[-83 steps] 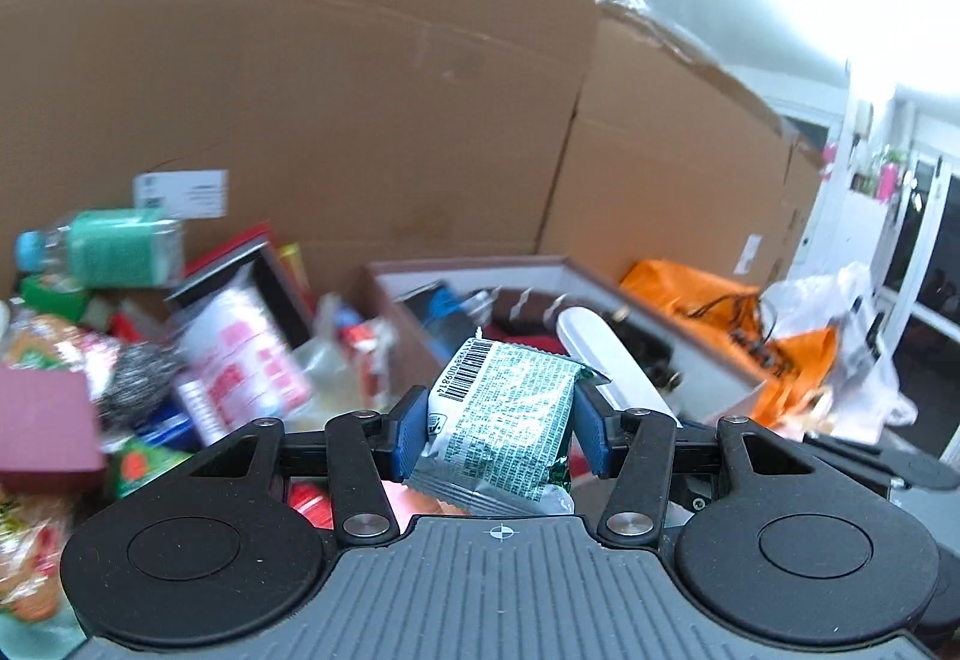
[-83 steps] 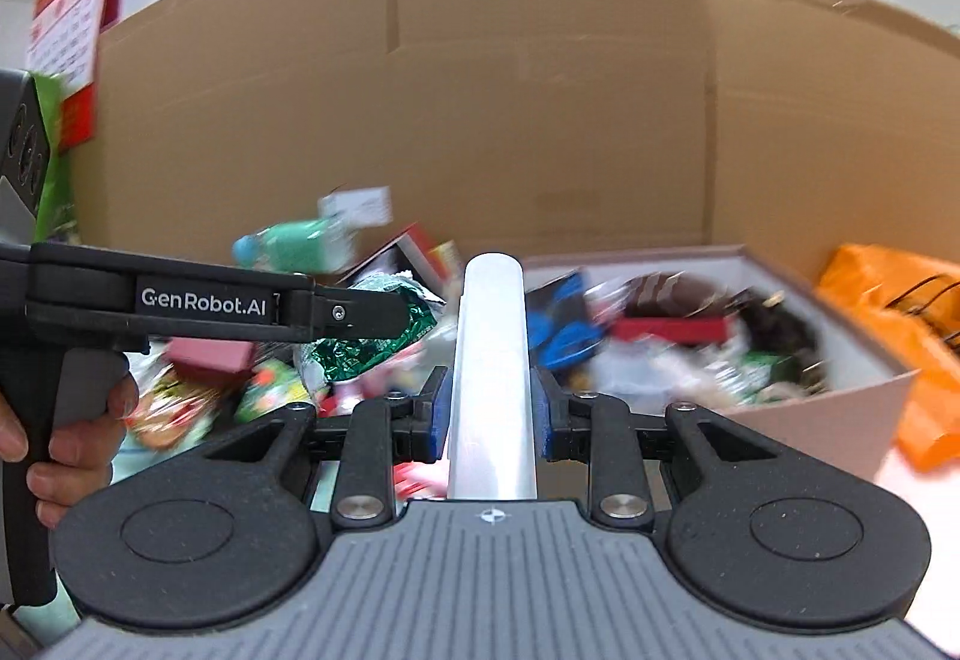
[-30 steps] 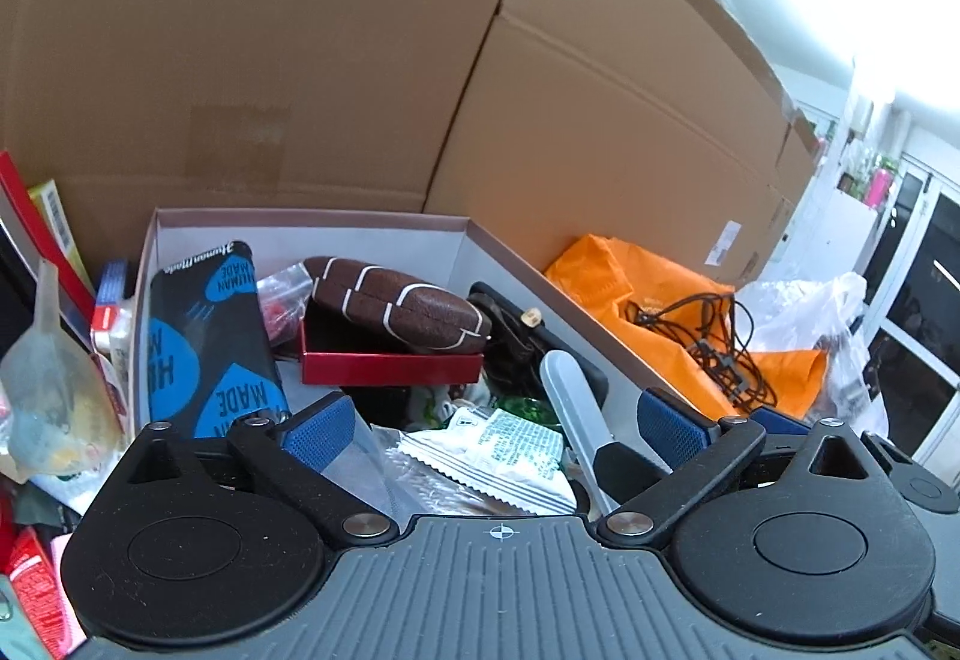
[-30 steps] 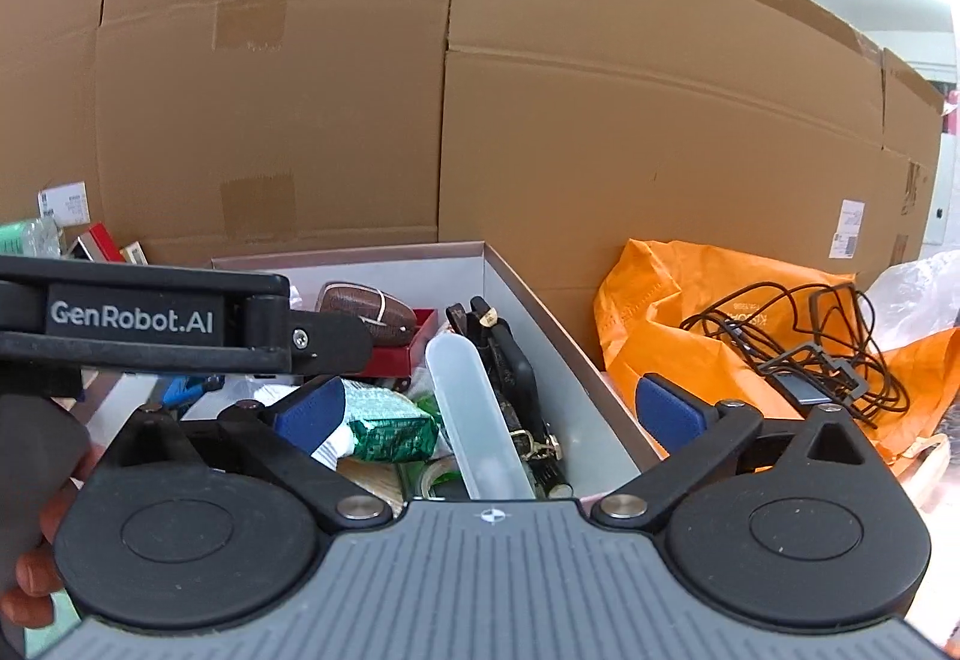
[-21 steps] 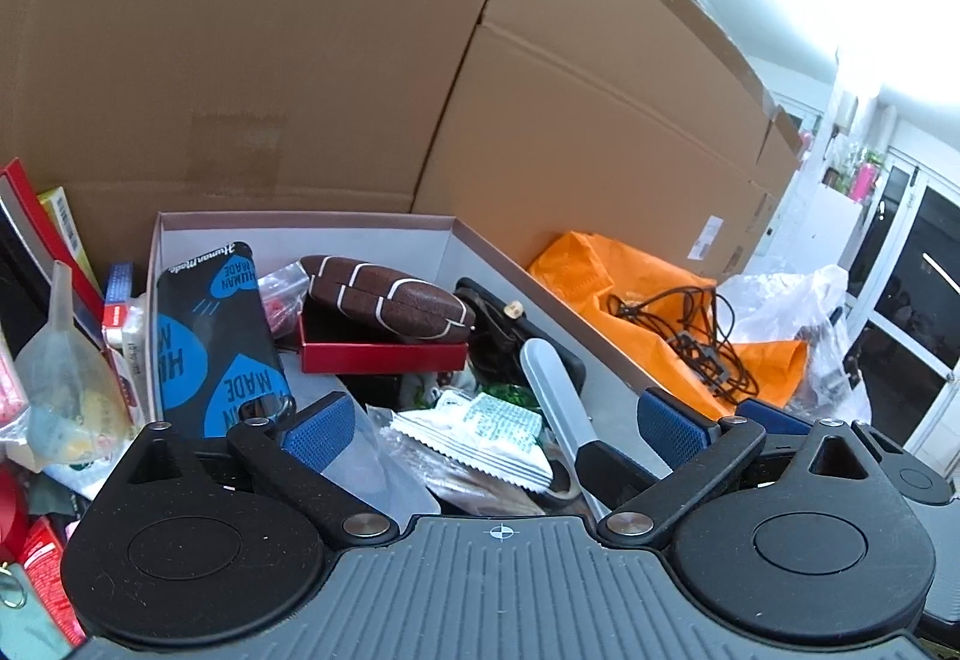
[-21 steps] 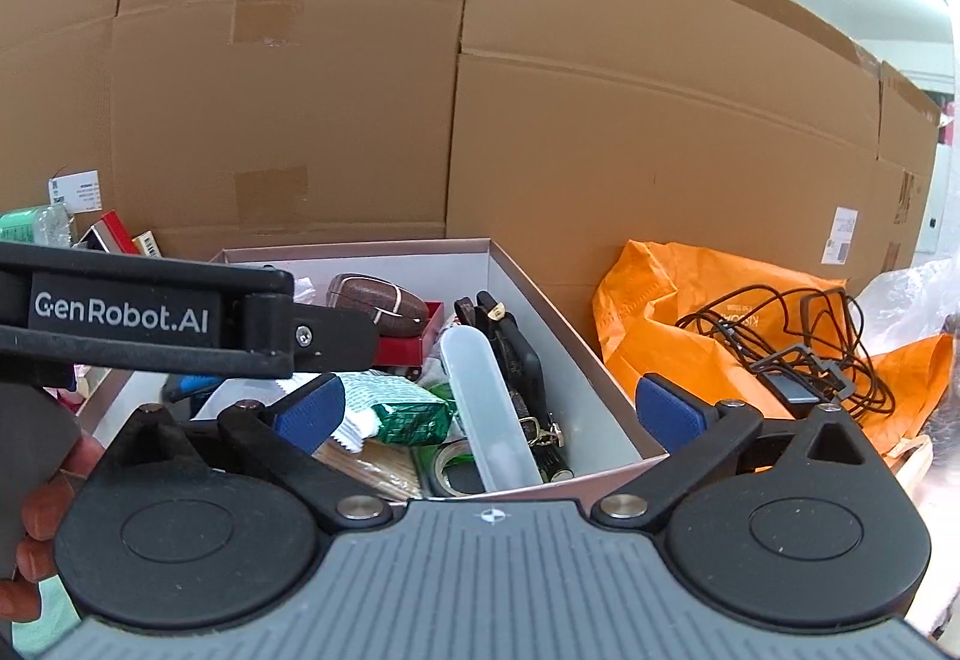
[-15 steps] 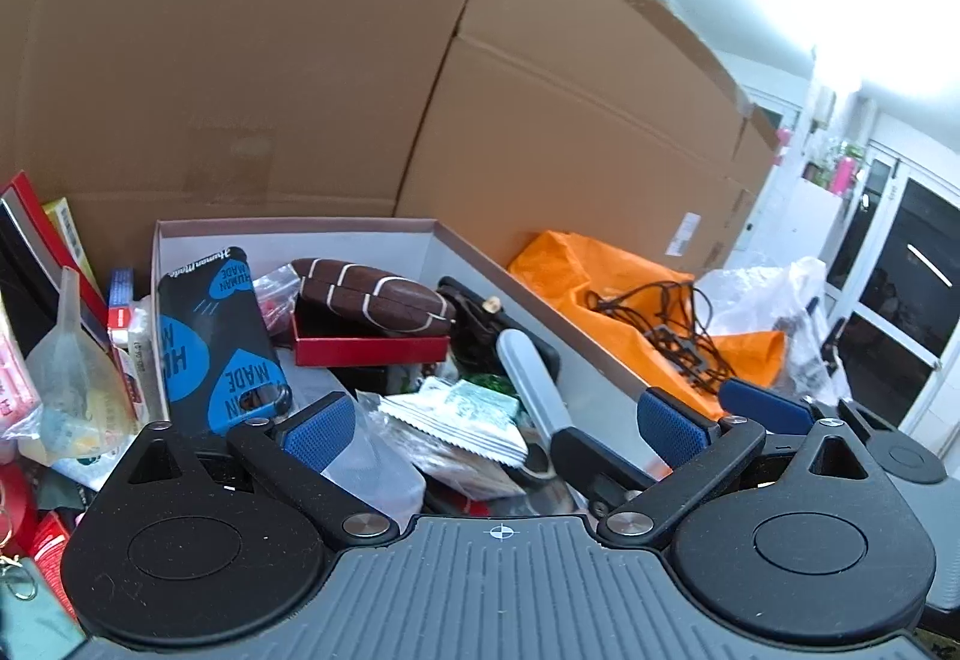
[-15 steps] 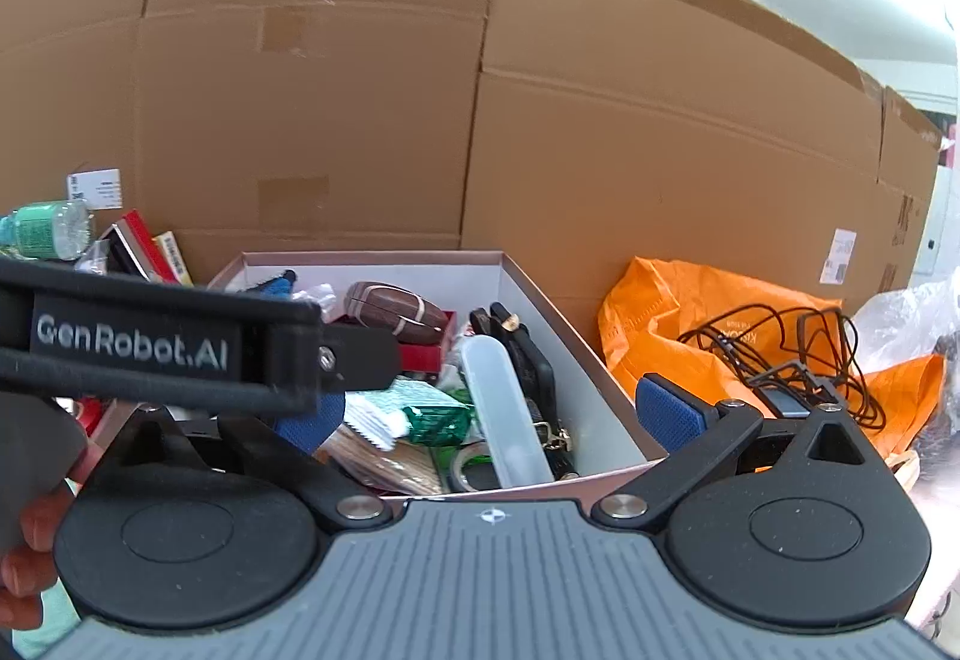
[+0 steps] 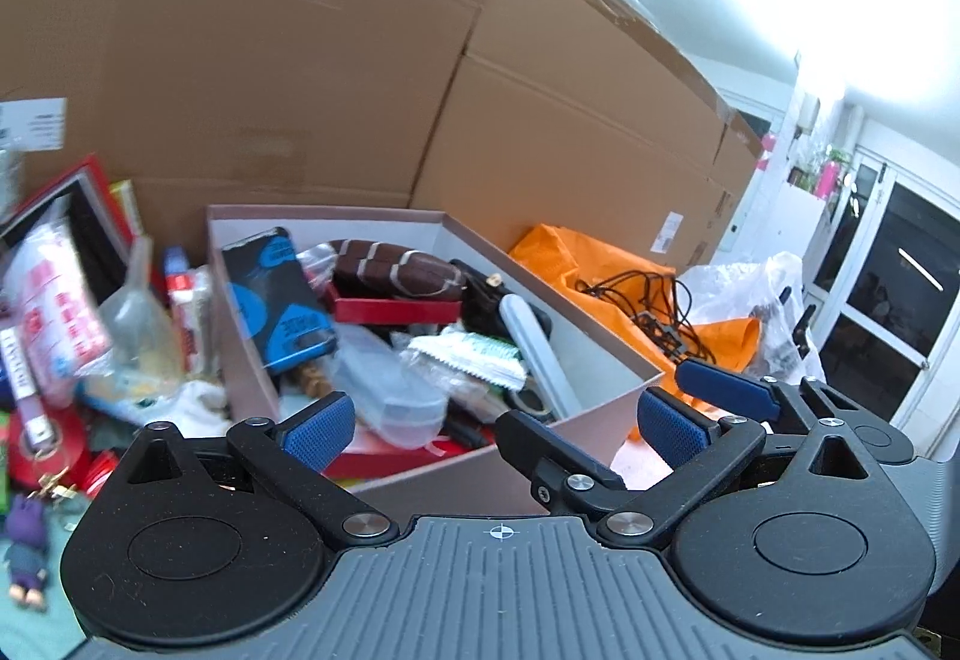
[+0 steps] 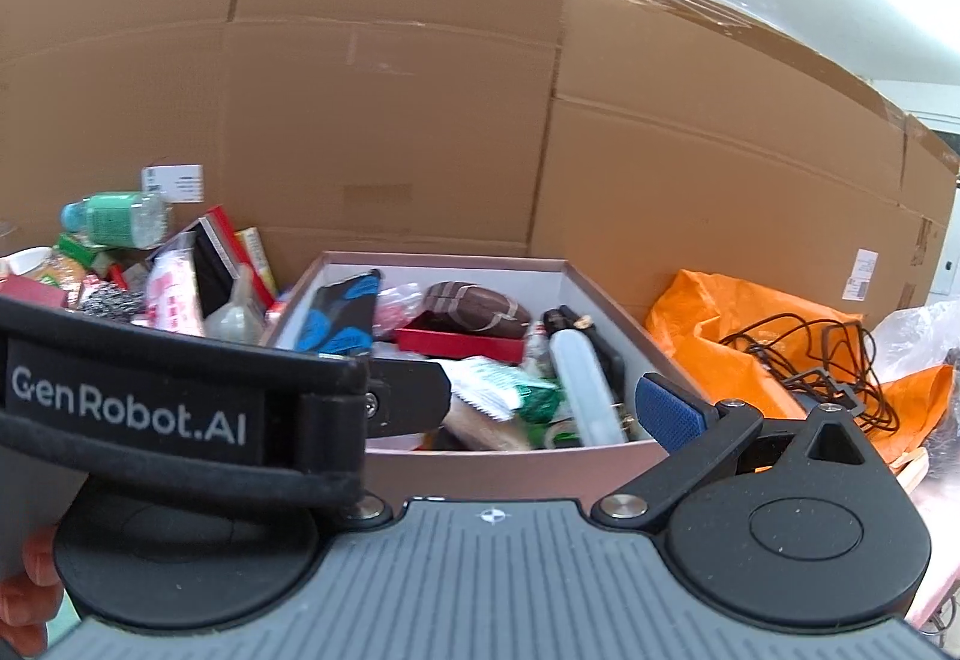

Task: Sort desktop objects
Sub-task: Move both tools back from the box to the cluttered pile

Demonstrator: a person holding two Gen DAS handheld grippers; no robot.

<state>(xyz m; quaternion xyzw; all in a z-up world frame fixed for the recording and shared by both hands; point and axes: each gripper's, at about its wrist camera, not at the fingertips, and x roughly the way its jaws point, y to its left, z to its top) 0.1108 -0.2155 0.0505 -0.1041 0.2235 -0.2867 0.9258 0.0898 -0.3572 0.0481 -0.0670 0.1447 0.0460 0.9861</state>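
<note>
Pink-walled, white-lined shallow cardboard box (image 9: 606,360) sits just ahead of both hand-held grippers, packed with sorted clutter. Left gripper (image 9: 491,427) has its blue ribbed pads spread wide, nothing between them; its near box wall lies right under the gap. Right gripper (image 10: 498,414) also looks wide apart and empty, though only 1 blue pad shows, the other hidden behind the left tool's black body with white lettering.

Inside the box: white smooth plastic tube (image 9: 534,345) lying lengthwise along the right wall; crinkly green-and-white foil packet (image 9: 474,354) just left of it, well ahead of the left pads; clear plastic case (image 9: 384,390) nearer the front; dark pouch with blue ovals (image 9: 279,300) leaning at the left wall; brown oval case with pale stripes (image 9: 396,267) resting on a flat red box (image 9: 396,309) toward the back.

Left of the box is a loose heap: clear bag (image 9: 135,318), pink-printed white packet (image 9: 51,312), green-labelled bottle (image 10: 117,219). Right of it, a crumpled orange plastic bag (image 10: 750,312) with tangled black cable (image 10: 804,354) on top. Tall brown corrugated cardboard sheets (image 10: 390,120) stand behind everything.
</note>
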